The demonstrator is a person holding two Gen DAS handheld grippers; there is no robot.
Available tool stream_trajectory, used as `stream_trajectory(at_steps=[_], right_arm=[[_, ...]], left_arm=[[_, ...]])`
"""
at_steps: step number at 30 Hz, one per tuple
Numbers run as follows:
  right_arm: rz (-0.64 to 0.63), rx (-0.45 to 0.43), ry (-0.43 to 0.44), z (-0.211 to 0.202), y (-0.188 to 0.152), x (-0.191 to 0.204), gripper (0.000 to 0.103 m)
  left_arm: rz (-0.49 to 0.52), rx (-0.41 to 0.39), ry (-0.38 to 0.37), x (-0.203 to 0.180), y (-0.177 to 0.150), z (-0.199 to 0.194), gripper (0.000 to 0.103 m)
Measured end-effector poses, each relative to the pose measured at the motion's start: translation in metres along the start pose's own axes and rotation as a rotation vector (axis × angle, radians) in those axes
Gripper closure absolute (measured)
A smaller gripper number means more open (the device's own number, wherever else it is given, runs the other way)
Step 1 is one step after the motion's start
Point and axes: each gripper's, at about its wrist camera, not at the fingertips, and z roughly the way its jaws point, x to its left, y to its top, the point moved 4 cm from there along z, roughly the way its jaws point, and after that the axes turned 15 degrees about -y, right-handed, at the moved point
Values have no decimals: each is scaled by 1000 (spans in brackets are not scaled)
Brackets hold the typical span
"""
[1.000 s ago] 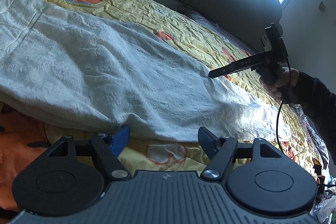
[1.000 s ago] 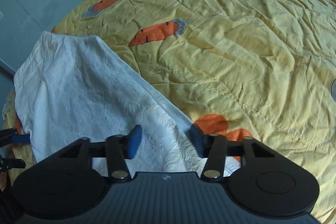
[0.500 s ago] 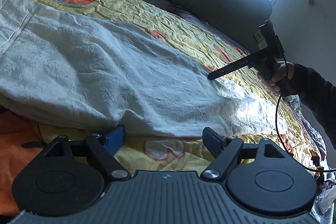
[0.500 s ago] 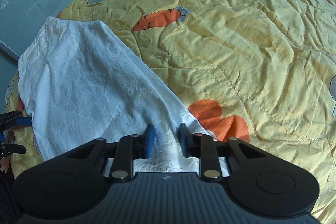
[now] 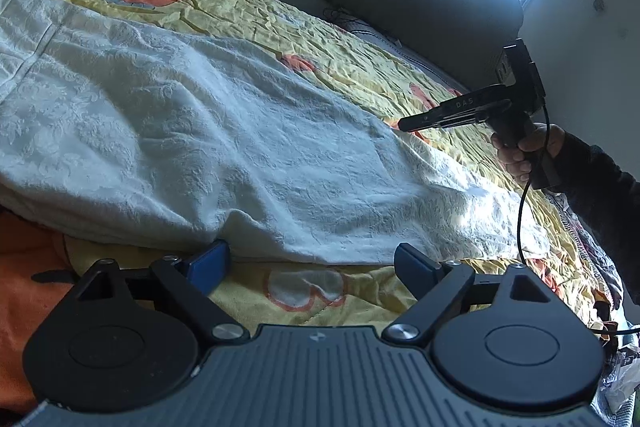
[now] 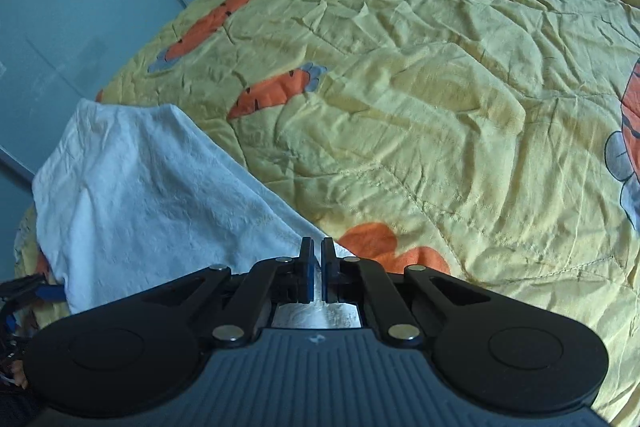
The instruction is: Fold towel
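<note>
Two grips needed | right hand-held gripper [image 6: 316,269] just pinched shut on towel [image 6: 152,183] corner for lifting | left hand-held gripper [image 5: 310,265] opening wide, empty, beside towel edge on bed [image 6: 440,87]

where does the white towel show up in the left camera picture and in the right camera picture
Left wrist view: the white towel stretches from the left edge toward the right, above the open left gripper.
Right wrist view: the towel fills the lower left, one end pinched in the shut right gripper.
Shared landmark: the yellow carrot-print bedspread under it.
</note>
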Motion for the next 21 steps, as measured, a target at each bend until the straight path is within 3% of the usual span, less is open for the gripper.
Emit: stream_trajectory(at_steps=[3, 6, 8, 10, 12, 14, 16, 18, 19, 21], right_arm=[[156, -109, -2, -38, -11, -25, 99], [379, -197, 135, -72, -51, -44, 99], [414, -182, 150, -75, -76, -44, 99], [419, -149, 94, -66, -95, -43, 98], [441, -106, 61, -51, -105, -48, 98], [448, -98, -52, -38, -110, -62, 99], [579, -168, -66, -38, -117, -93, 102], [718, -217, -180, -55, -127, -115, 100], [719, -244, -244, -68, -131, -115, 99], [611, -279, -267, -91, -138, -98, 98]], left_arm=[[-20, 15, 2, -3, 2, -2, 12], [-34, 20, -62, -15, 9, -6, 13], [-17, 27, -136, -32, 17, -4, 12], [50, 32, -207, -55, 28, 8, 12], [135, 22, -231, -72, 38, 29, 9], [194, 33, -205, -77, 43, 58, 9], [160, 107, -137, -66, 43, 93, 12], [116, 157, -56, -51, 41, 113, 19], [119, 155, -21, -48, 40, 112, 21], [114, 103, 13, -49, 45, 93, 19]])
